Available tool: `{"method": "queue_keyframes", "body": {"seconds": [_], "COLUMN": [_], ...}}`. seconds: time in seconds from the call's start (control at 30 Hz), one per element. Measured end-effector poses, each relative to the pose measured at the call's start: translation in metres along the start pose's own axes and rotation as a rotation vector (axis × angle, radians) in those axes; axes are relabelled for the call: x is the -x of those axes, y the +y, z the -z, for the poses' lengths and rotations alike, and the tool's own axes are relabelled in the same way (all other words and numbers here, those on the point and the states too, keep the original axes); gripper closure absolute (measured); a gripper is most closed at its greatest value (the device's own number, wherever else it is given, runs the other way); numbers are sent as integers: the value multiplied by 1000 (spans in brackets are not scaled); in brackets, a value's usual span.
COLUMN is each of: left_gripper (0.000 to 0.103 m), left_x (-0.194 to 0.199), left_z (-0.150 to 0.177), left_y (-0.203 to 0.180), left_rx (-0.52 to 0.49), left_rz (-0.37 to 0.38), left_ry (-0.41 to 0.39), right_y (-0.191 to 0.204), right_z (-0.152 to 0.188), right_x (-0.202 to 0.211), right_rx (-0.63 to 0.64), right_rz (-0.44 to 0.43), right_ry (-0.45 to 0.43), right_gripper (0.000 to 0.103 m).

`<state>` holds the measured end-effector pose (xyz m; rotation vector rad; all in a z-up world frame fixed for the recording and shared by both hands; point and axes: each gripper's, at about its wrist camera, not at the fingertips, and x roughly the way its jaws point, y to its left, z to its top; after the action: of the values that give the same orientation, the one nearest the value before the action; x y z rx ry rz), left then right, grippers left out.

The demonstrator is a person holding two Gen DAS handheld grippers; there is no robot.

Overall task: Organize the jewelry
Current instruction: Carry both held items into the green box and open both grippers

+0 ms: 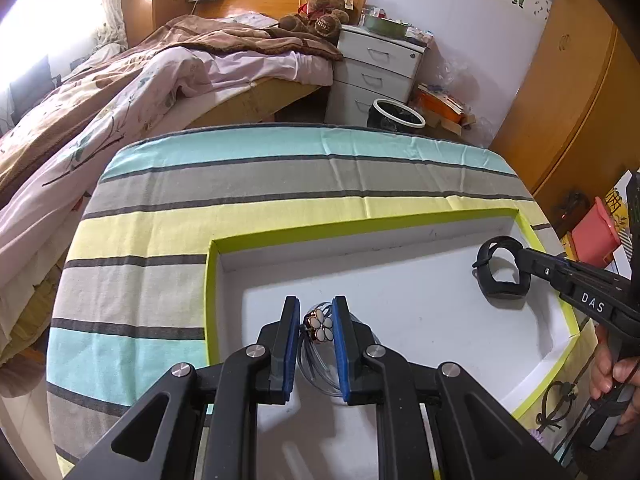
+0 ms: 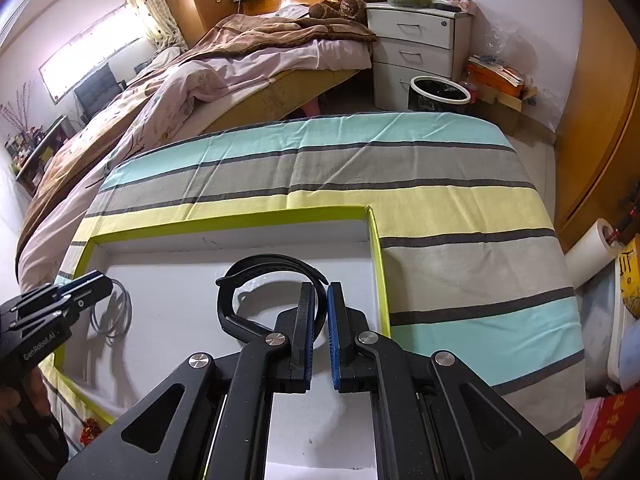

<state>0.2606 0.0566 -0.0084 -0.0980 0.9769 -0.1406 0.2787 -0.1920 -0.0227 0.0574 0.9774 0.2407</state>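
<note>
Flower necklace (image 1: 317, 325) clamped in left gripper (image 1: 316, 312) above white tray (image 1: 420, 312); black wristband (image 2: 264, 280) clamped in right gripper (image 2: 320, 300) near tray's right edge.

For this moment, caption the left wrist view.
Left claw grips a flower-charm necklace over the white tray; right claw holds a black band.

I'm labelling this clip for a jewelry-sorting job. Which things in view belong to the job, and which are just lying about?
Part of the job:
- flower necklace, held in left gripper
- black wristband, held in right gripper
- white tray

Lying about:
- teddy bear
- waste bin
- drawer unit
</note>
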Motion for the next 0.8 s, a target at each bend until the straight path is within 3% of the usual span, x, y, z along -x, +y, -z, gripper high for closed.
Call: {"method": "queue_keyframes", "body": {"seconds": [0.3,0.53,0.8], "left_gripper": [85,65,63], "left_x": [-5,-4,8], "left_z": [0,-1,2], "left_y": [3,5,1], "left_rx": [11,29,30], "left_rz": [-17,-14,0], "left_ry": [10,6,-13], "right_y": [-2,-1,0], "right_z": [-3,-4,-4], "right_x": [-4,-6,2], "right_rx": [-8,-12,-13], "right_rz": [1,-2,-19], "right_ry": [14,12,-6], "right_gripper": [96,95,89]}}
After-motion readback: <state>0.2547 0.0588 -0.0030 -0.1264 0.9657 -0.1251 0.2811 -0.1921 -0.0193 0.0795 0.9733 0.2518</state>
